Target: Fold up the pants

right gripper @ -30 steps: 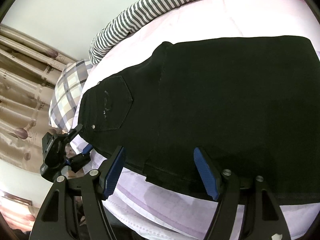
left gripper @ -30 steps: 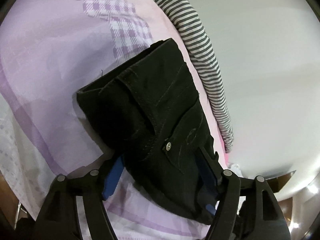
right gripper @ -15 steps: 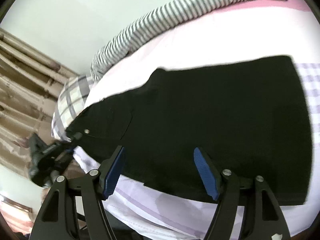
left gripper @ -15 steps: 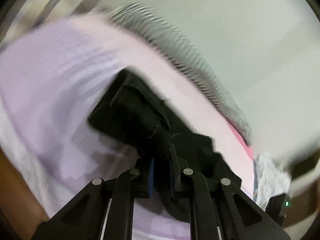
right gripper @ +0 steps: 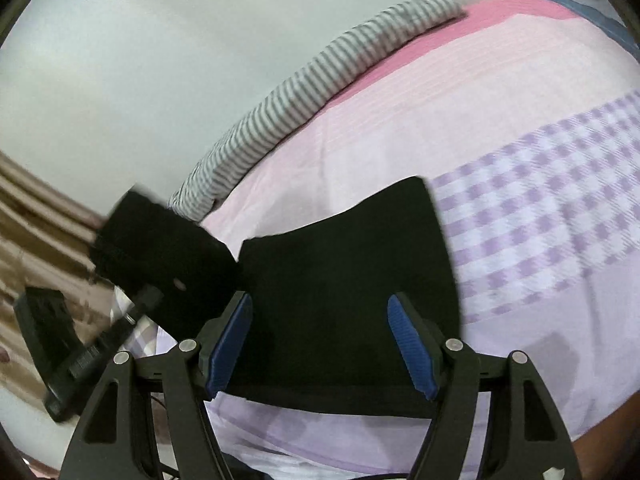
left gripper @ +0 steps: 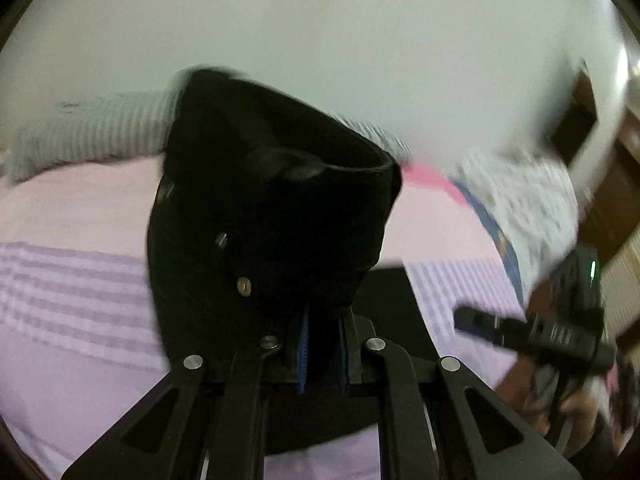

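Black pants (right gripper: 348, 272) lie on a pink and lilac bed sheet (right gripper: 440, 120). My left gripper (left gripper: 322, 344) is shut on the waist end of the pants (left gripper: 272, 208) and holds it lifted off the bed, bunched in front of the camera. In the right wrist view that lifted end (right gripper: 160, 248) hangs at the left with the left gripper (right gripper: 120, 328) under it. My right gripper (right gripper: 320, 344) is open, its blue pads either side of the near edge of the flat part. The right gripper also shows in the left wrist view (left gripper: 532, 332).
A grey striped bolster (right gripper: 312, 92) lies along the far edge of the bed against a pale wall. A patterned white cloth (left gripper: 532, 208) lies at the bed's right end. Brown curtains (right gripper: 32, 216) hang at the left. The bed's near edge is close below the grippers.
My left gripper closed on the waist end and lifted it up and over toward the right. The flat part of the pants now looks shorter. My right gripper stayed open.
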A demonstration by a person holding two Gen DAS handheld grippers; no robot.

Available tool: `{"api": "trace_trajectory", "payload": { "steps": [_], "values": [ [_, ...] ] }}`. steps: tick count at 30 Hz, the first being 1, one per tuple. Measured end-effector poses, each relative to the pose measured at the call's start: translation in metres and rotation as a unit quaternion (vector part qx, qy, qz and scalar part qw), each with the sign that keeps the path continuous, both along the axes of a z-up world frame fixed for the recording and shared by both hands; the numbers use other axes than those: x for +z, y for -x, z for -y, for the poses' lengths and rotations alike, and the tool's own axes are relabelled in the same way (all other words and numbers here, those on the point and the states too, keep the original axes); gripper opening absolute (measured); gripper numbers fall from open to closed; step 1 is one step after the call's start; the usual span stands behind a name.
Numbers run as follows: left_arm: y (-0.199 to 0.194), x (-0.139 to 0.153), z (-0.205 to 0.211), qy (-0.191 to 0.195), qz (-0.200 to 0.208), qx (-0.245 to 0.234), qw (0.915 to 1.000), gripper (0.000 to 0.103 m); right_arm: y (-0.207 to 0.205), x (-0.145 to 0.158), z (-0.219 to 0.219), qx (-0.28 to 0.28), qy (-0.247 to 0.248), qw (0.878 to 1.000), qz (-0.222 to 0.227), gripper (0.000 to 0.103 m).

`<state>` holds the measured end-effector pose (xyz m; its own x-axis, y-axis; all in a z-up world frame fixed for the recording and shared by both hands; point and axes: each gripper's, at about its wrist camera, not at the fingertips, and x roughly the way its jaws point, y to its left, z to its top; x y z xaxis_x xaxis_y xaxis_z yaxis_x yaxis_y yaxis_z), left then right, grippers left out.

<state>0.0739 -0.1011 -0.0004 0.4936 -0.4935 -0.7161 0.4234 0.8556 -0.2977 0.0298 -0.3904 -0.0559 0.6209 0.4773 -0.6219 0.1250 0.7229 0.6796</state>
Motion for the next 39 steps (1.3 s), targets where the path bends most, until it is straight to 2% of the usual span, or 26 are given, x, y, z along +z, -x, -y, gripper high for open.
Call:
{"api": "trace_trajectory", "payload": {
  "steps": [3, 6, 9, 12, 13, 15, 18, 22, 27, 31, 36, 39],
  "values": [
    [0.007, -0.039, 0.037, -0.042, -0.053, -0.049, 0.9965, 0.012, 0.006, -0.009, 0.014, -0.014, -0.018, 1.000, -0.008, 0.069],
    [0.001, -0.074, 0.058, -0.082, -0.111, -0.065, 0.9884, 0.013, 0.007, -0.020, 0.025, -0.019, -0.038, 0.999, -0.019, 0.069],
    [-0.004, -0.069, 0.064, -0.092, -0.107, -0.073, 0.9874, 0.013, 0.007, -0.025, 0.026, -0.016, -0.047, 0.998, -0.024, 0.069],
    [0.002, -0.062, 0.073, -0.113, -0.102, -0.093, 0.9840, 0.023, 0.001, -0.029, 0.020, -0.003, -0.048, 0.998, -0.027, 0.069],
    [0.008, -0.061, 0.074, -0.111, -0.108, -0.102, 0.9826, 0.028, -0.002, -0.030, 0.018, 0.002, -0.049, 0.998, -0.029, 0.069],
    [0.014, -0.058, 0.073, -0.083, -0.127, -0.133, 0.9795, 0.030, -0.009, -0.033, 0.014, 0.014, -0.056, 0.998, -0.033, 0.069],
    [0.020, -0.049, 0.064, -0.073, -0.120, -0.152, 0.9784, 0.032, -0.020, -0.039, 0.011, 0.043, -0.078, 0.995, -0.044, 0.069],
    [0.019, -0.038, 0.041, -0.067, -0.108, -0.136, 0.9826, 0.040, -0.036, -0.050, 0.010, 0.065, -0.087, 0.992, -0.063, 0.069],
    [0.001, -0.046, 0.006, -0.068, -0.116, -0.086, 0.9872, 0.041, -0.055, -0.059, 0.013, 0.084, -0.088, 0.989, -0.083, 0.069],
    [-0.003, -0.063, -0.023, -0.068, -0.145, -0.064, 0.9851, 0.041, -0.074, -0.070, 0.013, 0.109, -0.104, 0.984, -0.092, 0.070],
    [-0.001, -0.073, -0.032, -0.064, -0.154, -0.064, 0.9839, 0.041, -0.100, -0.080, 0.000, 0.156, -0.128, 0.976, -0.084, 0.070],
    [-0.002, -0.077, -0.036, -0.055, -0.164, -0.059, 0.9832, 0.041, -0.109, -0.079, -0.010, 0.178, -0.122, 0.974, -0.075, 0.073]
  ]
}}
